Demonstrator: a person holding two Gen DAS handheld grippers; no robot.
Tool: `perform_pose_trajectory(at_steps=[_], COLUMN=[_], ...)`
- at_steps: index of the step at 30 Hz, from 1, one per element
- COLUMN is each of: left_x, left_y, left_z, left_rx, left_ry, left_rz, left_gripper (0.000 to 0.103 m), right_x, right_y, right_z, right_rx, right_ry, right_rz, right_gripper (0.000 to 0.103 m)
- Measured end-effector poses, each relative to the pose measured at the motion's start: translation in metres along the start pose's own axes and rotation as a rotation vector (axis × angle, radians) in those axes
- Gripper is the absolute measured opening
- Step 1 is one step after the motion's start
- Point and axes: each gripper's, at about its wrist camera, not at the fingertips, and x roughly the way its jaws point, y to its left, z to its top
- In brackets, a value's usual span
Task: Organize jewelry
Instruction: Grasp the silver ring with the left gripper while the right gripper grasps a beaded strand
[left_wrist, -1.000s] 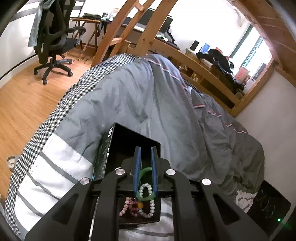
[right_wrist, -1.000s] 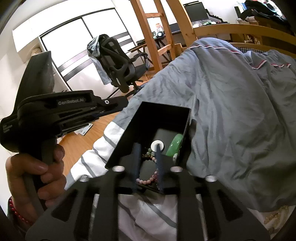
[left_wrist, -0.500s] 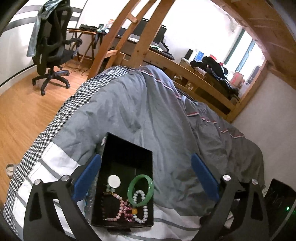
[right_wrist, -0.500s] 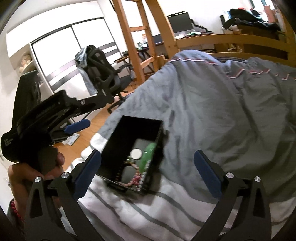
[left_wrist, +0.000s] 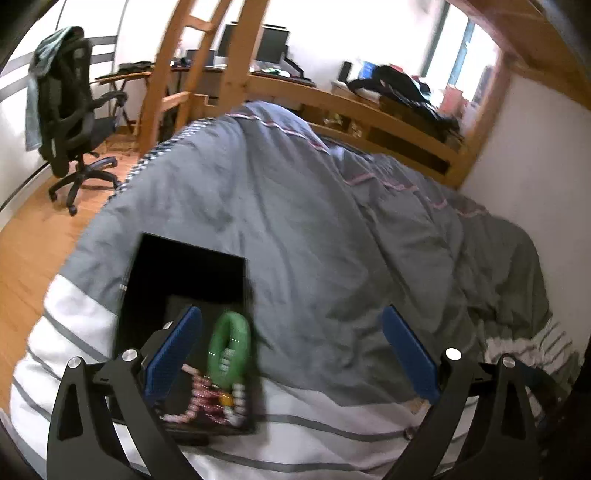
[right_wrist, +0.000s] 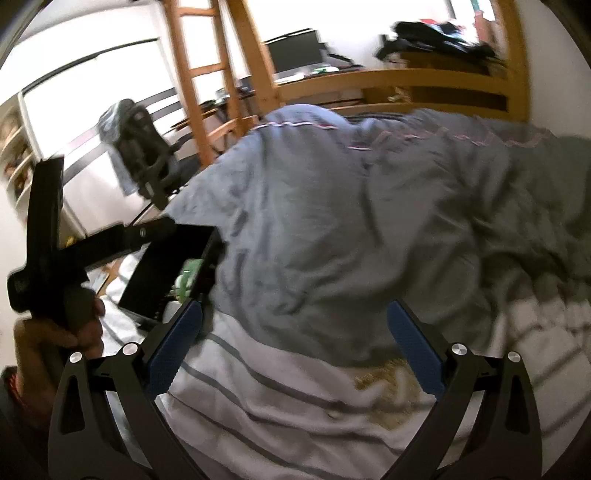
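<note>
Covering the bed, a grey duvet (left_wrist: 295, 221) holds a black box (left_wrist: 184, 280).

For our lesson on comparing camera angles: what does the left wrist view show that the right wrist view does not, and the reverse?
Left wrist only: the pink bead bracelets lying in the black box.
Right wrist only: a gold chain on the bedding, and the hand holding the left gripper.
Both: the box, the green bangle, the grey duvet, the office chair.
</note>
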Motion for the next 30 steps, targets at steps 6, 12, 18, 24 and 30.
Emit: perform_pose_trajectory(at_steps=[6,12,18,24,30], left_x=[0.01,0.027,0.048,0.068,0.09], left_y=[-0.045,-0.073,-0.094,-0.127,-0.144], left_z=[-0.021,-0.043,-0.066,-0.101,-0.127], left_rx=[0.122,0.22,0.33,0.533,0.626], left_ry=[0.016,0.081,0.221,0.376,0.479], left_rz=[-0.027,-0.071,-0.14,-0.211,-0.244], left_gripper=[0.097,0.096,0.096,0.071,0.053], right_x=[-0.02,-0.026,-0.016,0.017,0.051], right_y=[-0.031,-0.053,-0.067,-0.078,-0.077], right_z=[-0.011,-0.022,-0.033,-0.044,-0.056], right_rx=[0.034,0.032,0.015,0.035,0.016], right_ry=[-0.014,-0.006,-0.003,0.09,0.222], right_rz=[-0.057,-0.104,-0.092,-0.036,-0.045], right_gripper=[0.099,0.099,0.096,0.049,0.034])
